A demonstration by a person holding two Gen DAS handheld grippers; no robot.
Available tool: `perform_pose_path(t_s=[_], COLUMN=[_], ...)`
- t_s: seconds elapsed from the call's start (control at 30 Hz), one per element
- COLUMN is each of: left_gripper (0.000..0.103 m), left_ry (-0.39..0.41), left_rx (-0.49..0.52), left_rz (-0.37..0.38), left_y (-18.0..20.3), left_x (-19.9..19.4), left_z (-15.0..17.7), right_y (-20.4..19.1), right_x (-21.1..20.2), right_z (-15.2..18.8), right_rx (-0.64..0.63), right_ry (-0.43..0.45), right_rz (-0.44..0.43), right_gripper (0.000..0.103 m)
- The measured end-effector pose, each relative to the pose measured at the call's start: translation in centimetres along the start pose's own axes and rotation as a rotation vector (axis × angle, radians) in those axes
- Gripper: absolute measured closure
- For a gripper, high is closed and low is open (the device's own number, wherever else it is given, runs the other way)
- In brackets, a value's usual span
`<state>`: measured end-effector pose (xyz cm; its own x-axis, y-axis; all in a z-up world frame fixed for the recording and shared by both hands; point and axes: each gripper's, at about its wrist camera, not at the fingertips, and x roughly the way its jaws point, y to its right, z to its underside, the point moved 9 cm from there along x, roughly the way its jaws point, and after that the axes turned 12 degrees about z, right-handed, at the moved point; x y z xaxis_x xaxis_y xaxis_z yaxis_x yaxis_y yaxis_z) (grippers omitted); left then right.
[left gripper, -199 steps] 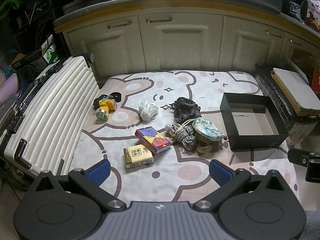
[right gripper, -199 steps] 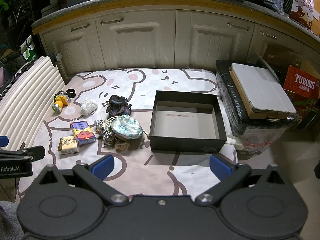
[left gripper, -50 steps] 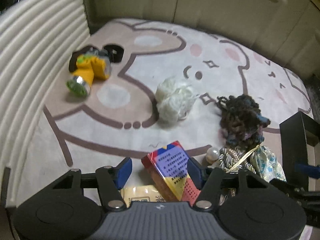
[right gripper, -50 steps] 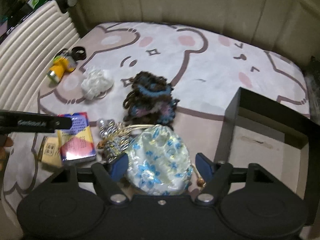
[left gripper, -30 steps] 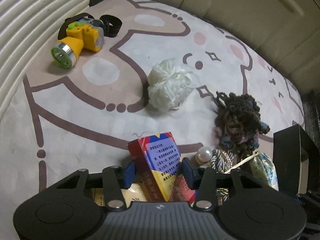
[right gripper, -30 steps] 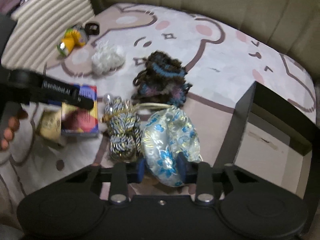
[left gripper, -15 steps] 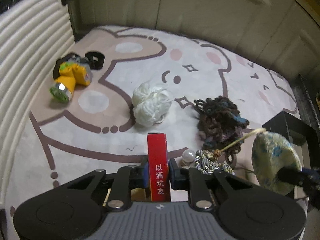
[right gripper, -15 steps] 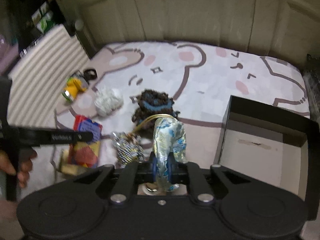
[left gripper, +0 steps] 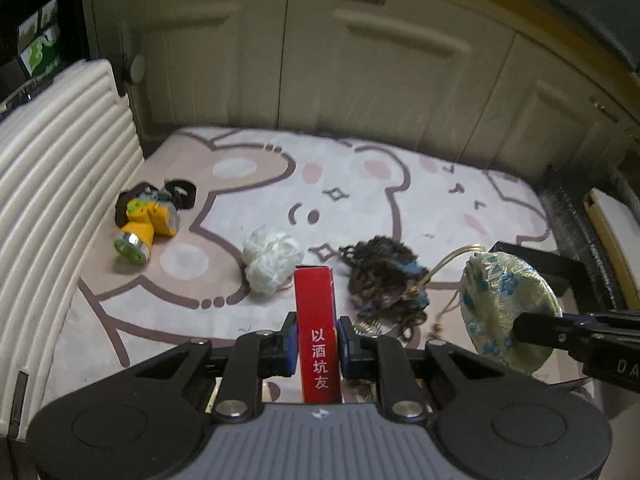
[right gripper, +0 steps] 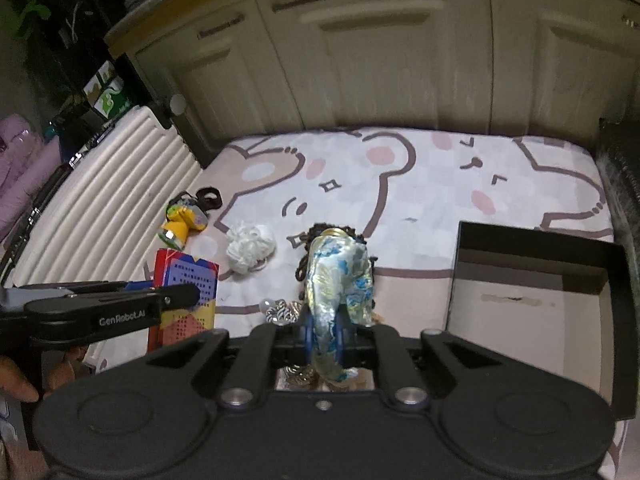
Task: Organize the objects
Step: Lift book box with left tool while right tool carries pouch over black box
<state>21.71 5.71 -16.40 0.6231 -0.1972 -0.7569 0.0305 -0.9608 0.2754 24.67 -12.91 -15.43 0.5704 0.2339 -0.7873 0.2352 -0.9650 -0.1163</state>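
Over the bear-print mat: both grippers loaded, next stop looks like the black box.

So the left gripper (left gripper: 318, 338) is clamped on the red carton (left gripper: 316, 320), pads squeezing its two wide faces, and the right gripper (right gripper: 323, 330) is pinched tight on the blue-flowered brocade pouch (right gripper: 340, 276). Both things are up off the mat (left gripper: 400, 184), so I'd call this the carry step. The carton's long axis runs straight out along the fingers, narrow red edge facing the camera, far end aimed at the white yarn ball (left gripper: 272, 254). The pouch hangs edge-on from the right pads, its gold cord (left gripper: 452, 258) trailing toward the dark yarn (left gripper: 384, 270). Next move, I reckon: swing both over to the open black box (right gripper: 536, 248) at the right and let go low, watching that the cord doesn't drag the yarn along.
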Motion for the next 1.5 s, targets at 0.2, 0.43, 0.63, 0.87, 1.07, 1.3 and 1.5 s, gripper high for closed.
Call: perform_pose_path(t_s=[0.2, 0.43, 0.63, 0.87, 1.07, 1.3, 1.5], left_gripper=[0.083, 0.083, 0.083, 0.083, 0.083, 0.083, 0.083], left_ry=[0.100, 0.165, 0.155, 0.137, 0.104, 0.058, 0.041], left_rx=[-0.001, 0.036, 0.077, 0.100, 0.138, 0.158, 0.140], left_rz=[0.030, 0.092, 0.162, 0.251, 0.295, 0.348, 0.367], left_y=[1.9, 5.9, 10.2, 14.6, 17.2, 18.6, 18.5], left_x=[-2.5, -3.1, -1.4, 0.7, 3.0, 5.7, 7.6], left_z=[-1.7, -2.7, -2.8, -3.0, -2.9, -2.5, -2.6], right_y=[2.1, 7.1, 12.0, 17.7, 18.6, 18.1, 18.9], right_x=[-4.1, -7.2, -6.5, -3.8, 1.1, 7.3, 7.1], right_z=[-1.9, -3.1, -2.2, -0.6, 0.7, 1.5, 2.2], right_rx=[0.053, 0.126, 0.145, 0.126, -0.007, -0.100, 0.036], right_ry=[0.120, 0.219, 0.204, 0.149, 0.063, -0.029, -0.026], right_rz=[-0.011, 0.062, 0.167, 0.353, 0.468, 0.507, 0.383], right_gripper=[0.092, 0.092, 0.092, 0.092, 0.092, 0.092, 0.045])
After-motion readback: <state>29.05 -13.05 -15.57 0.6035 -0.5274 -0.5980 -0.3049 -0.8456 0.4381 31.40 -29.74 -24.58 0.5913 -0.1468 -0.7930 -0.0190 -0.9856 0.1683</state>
